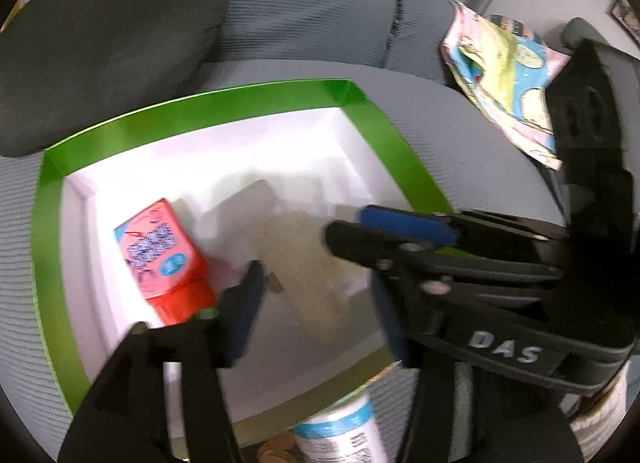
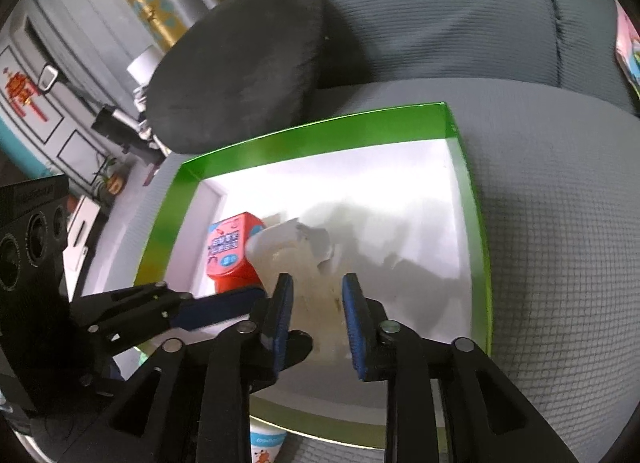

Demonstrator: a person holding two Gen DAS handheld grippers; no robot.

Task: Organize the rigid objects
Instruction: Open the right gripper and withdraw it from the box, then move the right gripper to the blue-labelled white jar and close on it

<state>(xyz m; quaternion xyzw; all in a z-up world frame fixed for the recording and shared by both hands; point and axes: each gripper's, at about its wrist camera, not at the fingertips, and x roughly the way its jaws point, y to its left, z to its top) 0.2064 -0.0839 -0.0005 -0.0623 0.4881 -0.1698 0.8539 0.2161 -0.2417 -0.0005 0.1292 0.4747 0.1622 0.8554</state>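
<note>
Both views lit brightly from above, prob. indoor daylight. White inner floor of the green-rimmed cardboard box [image 1: 208, 167] is blown out w/ glare; detail lost there. Soft grey shadows are cast across it in the right wrist view [image 2: 372, 219]. Motion blur is seen on the translucent cream plastic container [image 1: 304, 275] and the blue-padded black left gripper [image 1: 316, 303]. Strong fisheye bending and dark vignette at all edges; grey ribbed sofa fabric [image 2: 540, 243] stays fairly sharp.
</note>
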